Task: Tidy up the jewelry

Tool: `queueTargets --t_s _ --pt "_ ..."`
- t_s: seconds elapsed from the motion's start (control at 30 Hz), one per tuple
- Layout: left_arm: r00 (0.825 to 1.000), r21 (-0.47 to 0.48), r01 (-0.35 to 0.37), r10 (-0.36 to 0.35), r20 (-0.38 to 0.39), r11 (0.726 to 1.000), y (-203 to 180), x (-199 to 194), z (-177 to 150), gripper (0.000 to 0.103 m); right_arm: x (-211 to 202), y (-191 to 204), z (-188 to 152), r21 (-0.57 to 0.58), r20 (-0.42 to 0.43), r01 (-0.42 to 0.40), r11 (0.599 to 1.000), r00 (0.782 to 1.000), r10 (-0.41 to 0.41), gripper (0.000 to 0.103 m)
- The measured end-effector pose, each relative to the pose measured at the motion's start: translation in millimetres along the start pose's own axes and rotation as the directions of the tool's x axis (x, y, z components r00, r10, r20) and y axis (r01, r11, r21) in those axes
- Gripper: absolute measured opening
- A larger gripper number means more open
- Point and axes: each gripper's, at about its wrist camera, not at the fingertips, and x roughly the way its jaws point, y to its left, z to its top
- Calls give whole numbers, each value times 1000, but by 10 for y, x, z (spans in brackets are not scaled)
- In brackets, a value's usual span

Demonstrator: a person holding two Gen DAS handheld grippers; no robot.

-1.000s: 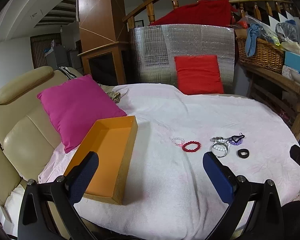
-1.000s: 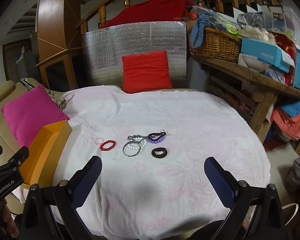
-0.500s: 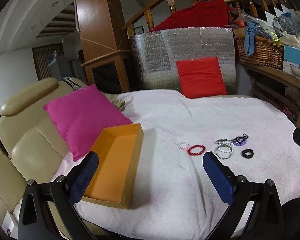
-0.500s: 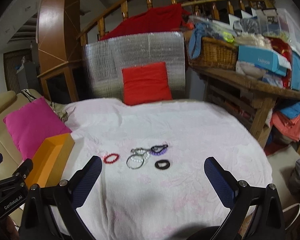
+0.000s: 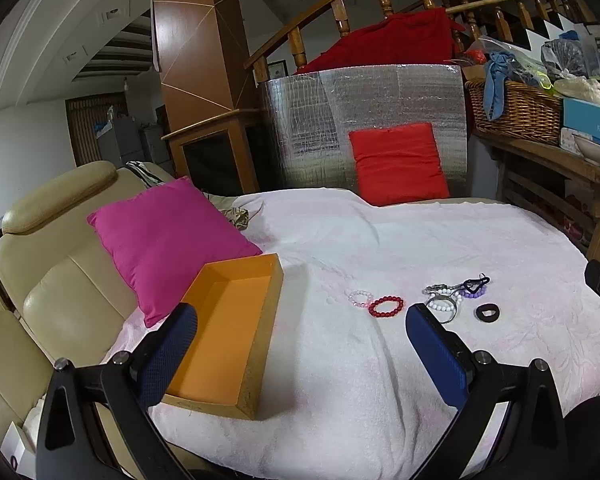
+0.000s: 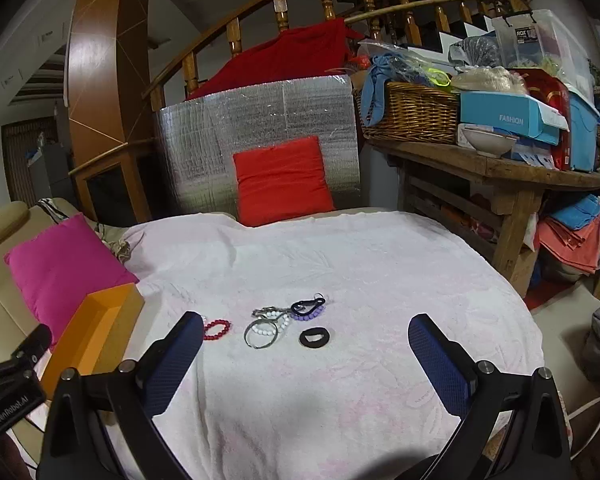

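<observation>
An open orange box [image 5: 228, 328] lies on the white blanket [image 5: 380, 240] at the left; it also shows in the right wrist view [image 6: 96, 328]. To its right lie a pale pink bead bracelet [image 5: 359, 298], a red bead bracelet [image 5: 386, 306], a silver ring with white beads [image 5: 442, 306], a purple bracelet with a black clip [image 5: 474, 286] and a black ring [image 5: 487, 313]. The same red bracelet [image 6: 217, 329], silver ring [image 6: 262, 333] and black ring [image 6: 314, 336] show in the right wrist view. My left gripper [image 5: 300, 328] is open and empty, short of the box and beads. My right gripper [image 6: 306, 340] is open and empty, short of the jewelry.
A pink cushion [image 5: 164, 240] leans on the beige sofa [image 5: 52, 264] behind the box. A red cushion [image 5: 398, 164] stands against a silver foil panel [image 5: 364, 120] at the back. A wooden bench [image 6: 500, 172] with a wicker basket [image 6: 412, 112] and boxes stands at the right.
Both grippers have pulled back and tilted up a little, so the box and jewelry sit slightly lower and farther in view. Nothing on the blanket has moved.
</observation>
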Motion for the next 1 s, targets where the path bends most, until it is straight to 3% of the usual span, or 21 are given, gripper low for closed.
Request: queueTargets --t_s 0.23,0.5,0.6,0.8,1.0 --pt "1000 9 7 -7 -19 1000 -46 82 3 103 -30 16 -14 -28 55 52 998 997 -50 103" --pt "1000 0 11 -11 -15 1000 -27 136 7 103 -12 135 -38 -103 58 7 995 998 -1 103" --pt "1000 -7 15 -15 -9 1000 -12 170 -14 103 37 150 -43 -92 34 -22 996 999 25 103" --pt "999 18 32 -32 -22 999 -94 390 -31 103 319 126 -154 -109 -61 -9 994 998 2 103" --pt "993 37 114 -113 -26 993 -241 878 -149 103 720 -122 -295 -39 -170 -26 999 985 19 103"
